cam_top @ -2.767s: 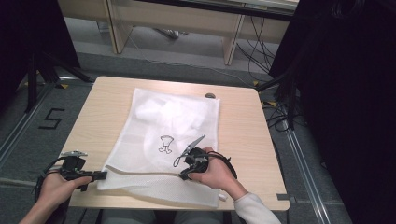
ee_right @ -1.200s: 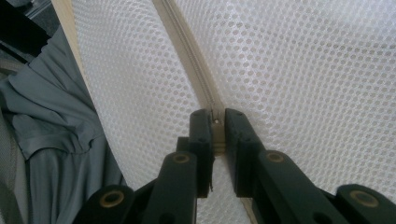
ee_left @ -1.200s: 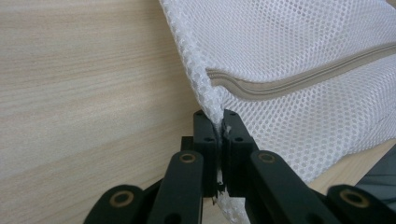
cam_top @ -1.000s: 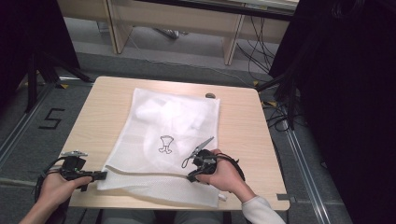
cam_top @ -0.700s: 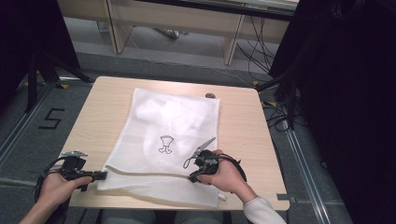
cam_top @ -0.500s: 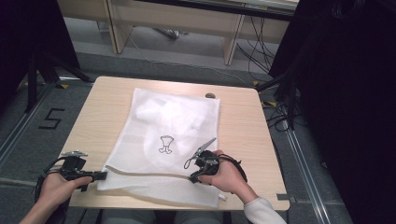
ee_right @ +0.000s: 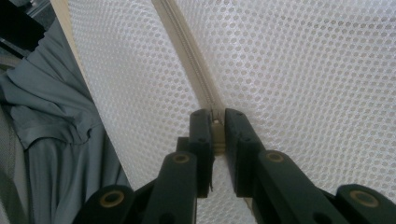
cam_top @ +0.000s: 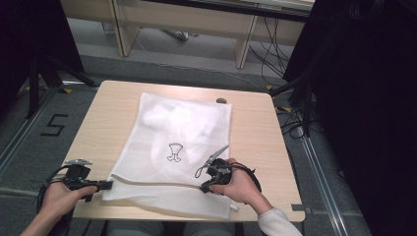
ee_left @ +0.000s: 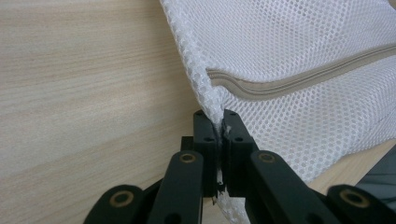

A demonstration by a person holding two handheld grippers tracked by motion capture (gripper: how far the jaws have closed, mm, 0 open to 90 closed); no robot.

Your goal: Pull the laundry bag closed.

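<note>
Lower left of the high view: left gripper point(cam_top: 105, 185) pinches the corner of the white mesh zip bag point(cam_top: 177, 147) lying mid-table. Right gripper point(ee_right: 215, 135) clamps the beige zipper pull point(ee_right: 216, 133). Looks mid-zip; next needs a steady pull along the track.

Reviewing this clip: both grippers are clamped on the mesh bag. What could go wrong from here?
The left gripper pinches only the thin corner edge of the mesh laundry bag; a firm pull might slip it free. The right gripper grips a small part on the zipper, likely the pull, which may pop out or jam. The bag's near edge overhangs the table, so slack could sag.
</note>
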